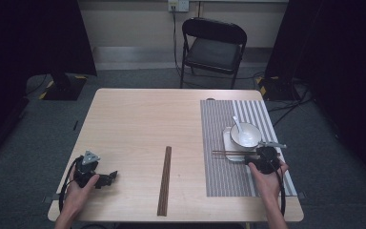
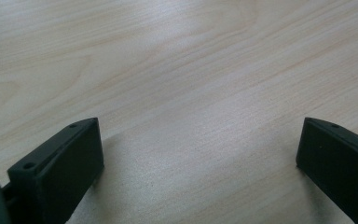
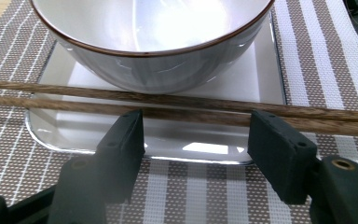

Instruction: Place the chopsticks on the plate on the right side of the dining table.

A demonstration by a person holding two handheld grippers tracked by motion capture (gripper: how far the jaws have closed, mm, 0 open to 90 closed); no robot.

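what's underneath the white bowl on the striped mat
The bowl sits on a white square plate, which lies on the striped placemat. Two chopsticks rest across the plate's near edge, in front of the bowl. The plate's centre is hidden under the bowl.

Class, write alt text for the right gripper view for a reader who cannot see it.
Open black tongs sit just short of two wooden chopsticks lying across a shiny square plate. A white bowl with a brown rim stands on the plate, on a striped woven placemat.
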